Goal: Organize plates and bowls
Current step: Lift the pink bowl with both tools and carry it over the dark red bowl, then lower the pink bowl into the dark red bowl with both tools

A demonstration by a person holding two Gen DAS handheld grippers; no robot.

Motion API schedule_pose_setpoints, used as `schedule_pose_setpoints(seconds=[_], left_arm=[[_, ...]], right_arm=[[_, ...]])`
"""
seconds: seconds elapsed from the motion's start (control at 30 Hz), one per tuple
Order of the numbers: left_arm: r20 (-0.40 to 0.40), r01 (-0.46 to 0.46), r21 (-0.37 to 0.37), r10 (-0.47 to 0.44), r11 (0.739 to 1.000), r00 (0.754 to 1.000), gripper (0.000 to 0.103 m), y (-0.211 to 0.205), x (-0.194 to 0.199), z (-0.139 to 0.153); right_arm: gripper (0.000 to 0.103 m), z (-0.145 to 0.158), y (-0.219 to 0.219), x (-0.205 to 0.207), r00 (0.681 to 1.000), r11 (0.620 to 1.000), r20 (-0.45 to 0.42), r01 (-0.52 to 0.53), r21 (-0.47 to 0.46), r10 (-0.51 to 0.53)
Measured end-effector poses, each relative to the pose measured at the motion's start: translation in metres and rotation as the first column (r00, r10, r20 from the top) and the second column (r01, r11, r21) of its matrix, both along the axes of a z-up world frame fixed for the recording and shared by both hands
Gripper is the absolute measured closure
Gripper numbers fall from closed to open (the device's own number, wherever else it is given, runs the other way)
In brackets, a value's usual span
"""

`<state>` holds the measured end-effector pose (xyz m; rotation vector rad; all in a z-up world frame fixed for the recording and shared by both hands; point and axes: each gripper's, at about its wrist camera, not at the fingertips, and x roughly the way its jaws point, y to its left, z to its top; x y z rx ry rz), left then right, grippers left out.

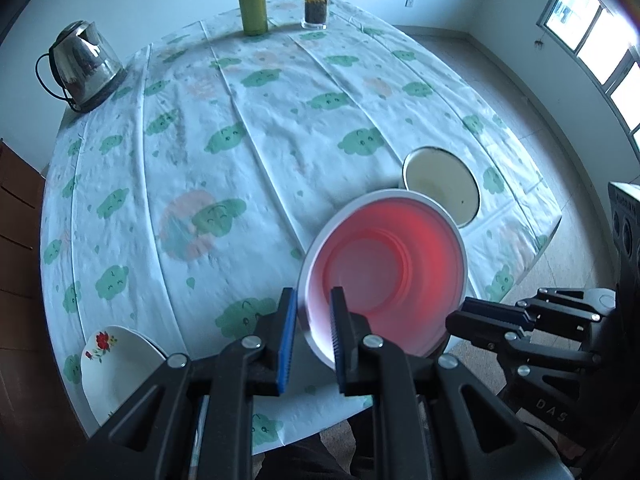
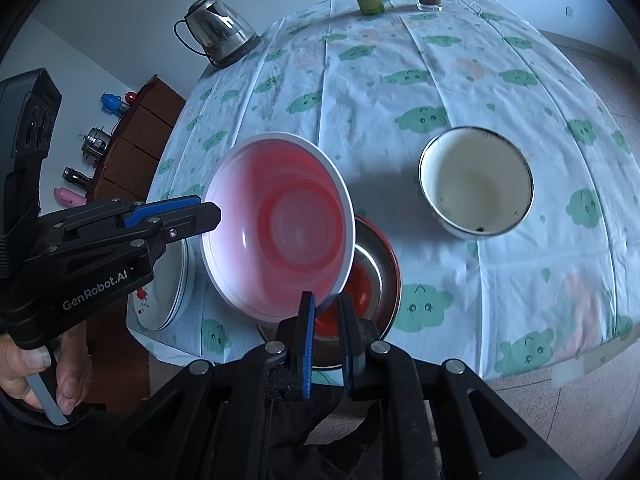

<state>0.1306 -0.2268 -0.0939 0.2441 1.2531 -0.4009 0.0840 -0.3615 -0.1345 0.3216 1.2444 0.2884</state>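
Right gripper [image 2: 324, 316] and left gripper [image 1: 314, 320] jaws each pinched the rim of the red plastic bowl [image 2: 280, 224], held tilted above the worktop's near edge; judged light, thin-walled, slippery.

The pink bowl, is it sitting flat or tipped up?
Tipped up. The pink bowl is held off the tablecloth, rim pinched by the left gripper and the right gripper, its empty inside facing both cameras.

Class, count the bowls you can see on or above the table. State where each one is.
3. The pink bowl is held tilted above the table by both grippers. The red-rimmed metal bowl sits beneath it. The cream enamel bowl stands apart, farther right. Others may be hidden.
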Motion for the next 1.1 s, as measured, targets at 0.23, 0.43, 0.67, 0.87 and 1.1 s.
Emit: schedule_pose_setpoints(seconds=[0.23, 0.43, 0.67, 0.87, 1.1], left_arm=[[-0.045, 0.013, 0.009, -0.012, 1.0, 0.999, 0.089, -0.001, -0.008, -0.015], [-0.08, 0.021, 0.022, -0.019, 1.0, 0.997, 0.089, -0.002, -0.014, -0.028], [-0.105, 0.023, 0.021, -0.02, 1.0, 0.994, 0.089, -0.003, -0.017, -0.034], [-0.116, 0.031, 0.028, -0.028, 0.999, 0.993, 0.089, -0.004, -0.018, -0.037], [-0.135, 0.03, 0.036, -0.024, 0.999, 0.99, 0.089, -0.004, -0.017, -0.045]], right_arm=[[0.091, -0.005, -0.002, -0.005, 1.0, 1.0, -0.023, 0.004, 0.0, -0.004], [0.091, -0.008, -0.003, -0.009, 1.0, 1.0, -0.024, 0.015, -0.014, -0.015], [0.091, -0.009, -0.005, -0.009, 0.999, 0.999, -0.02, 0.027, -0.025, -0.027], [0.091, -0.018, -0.008, -0.009, 0.999, 0.999, -0.041, 0.035, -0.024, -0.036], [0.091, -0.022, -0.008, -0.007, 0.998, 0.999, -0.046, 0.035, -0.018, -0.035]])
